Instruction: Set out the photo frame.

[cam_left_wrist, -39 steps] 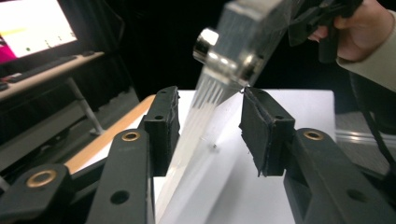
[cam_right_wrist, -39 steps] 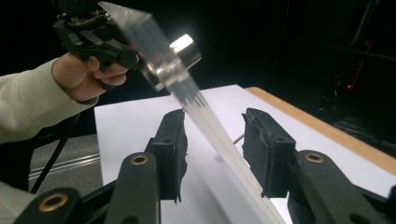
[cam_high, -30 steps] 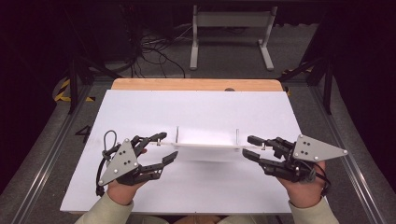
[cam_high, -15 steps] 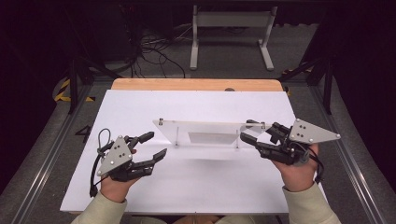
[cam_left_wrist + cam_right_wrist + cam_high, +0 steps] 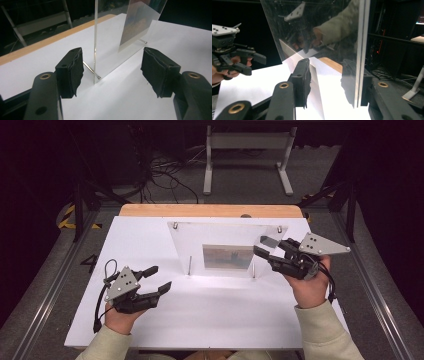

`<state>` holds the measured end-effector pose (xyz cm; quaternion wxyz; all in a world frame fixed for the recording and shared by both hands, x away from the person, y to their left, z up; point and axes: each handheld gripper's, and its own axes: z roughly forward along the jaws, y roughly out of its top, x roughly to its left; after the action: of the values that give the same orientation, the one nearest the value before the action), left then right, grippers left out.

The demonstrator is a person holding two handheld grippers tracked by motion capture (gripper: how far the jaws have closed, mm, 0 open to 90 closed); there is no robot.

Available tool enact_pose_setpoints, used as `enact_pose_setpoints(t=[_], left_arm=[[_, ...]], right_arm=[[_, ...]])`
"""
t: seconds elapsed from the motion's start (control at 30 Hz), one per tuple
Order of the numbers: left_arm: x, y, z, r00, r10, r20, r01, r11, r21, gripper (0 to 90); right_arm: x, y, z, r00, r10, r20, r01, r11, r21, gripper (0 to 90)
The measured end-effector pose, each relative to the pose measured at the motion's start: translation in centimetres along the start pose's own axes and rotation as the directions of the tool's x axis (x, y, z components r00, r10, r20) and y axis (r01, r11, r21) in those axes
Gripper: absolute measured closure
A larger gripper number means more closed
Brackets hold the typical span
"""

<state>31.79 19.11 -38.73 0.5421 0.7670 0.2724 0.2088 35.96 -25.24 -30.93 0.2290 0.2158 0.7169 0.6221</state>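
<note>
At the near left of the bench [image 5: 225, 320], the left gripper [image 5: 161, 276] rests low with its fingers apart. They have just been opening, with nothing between them, so it seems to be letting go. Farther off, the clear panel [image 5: 220, 240] stands on edge at mid-bench. The right gripper [image 5: 260, 245] straddles its right edge, probably to steady it. The fingers are spread, not clamped: one stands clear, and reflections obscure whether the other touches.

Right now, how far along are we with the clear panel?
Done: the clear panel stands raised on the table. In hand: the right gripper straddles its right edge; grip unclear. The left gripper, jaws just opening and empty, sits apart. Left: probably steadying it, then letting go.
</note>
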Motion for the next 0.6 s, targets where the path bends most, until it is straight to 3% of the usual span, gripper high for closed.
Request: enact_pose_setpoints(t=[0.2, 0.33, 0.5, 0.6], left_arm=[[0.6, -1.0, 0.0, 0.9998, -0.018, -0.003, 0.018, 0.9993, 0.032, 34.1], [1.2, -1.4, 0.2, 0.9977, -0.065, 0.018, 0.064, 0.9973, 0.035, 34.0], [1.4, -1.6, 0.4, 0.9977, -0.065, 0.021, 0.064, 0.9970, 0.044, 33.9], [1.6, -1.7, 0.5, 0.9954, -0.088, 0.038, 0.086, 0.9953, 0.044, 33.8]], right_arm=[[-1.0, 0.0, 0.9, 0.9997, -0.004, 0.024, 0.004, 0.9998, 0.018, 55.8], [-1.6, 0.3, 1.6, 0.9991, -0.016, 0.041, 0.014, 0.9990, 0.042, 55.7], [-2.6, 0.6, 2.5, 0.9983, -0.009, 0.057, 0.006, 0.9979, 0.064, 55.6], [-3.3, 0.7, 2.9, 0.9979, -0.005, 0.064, 0.000, 0.9971, 0.076, 55.5]])
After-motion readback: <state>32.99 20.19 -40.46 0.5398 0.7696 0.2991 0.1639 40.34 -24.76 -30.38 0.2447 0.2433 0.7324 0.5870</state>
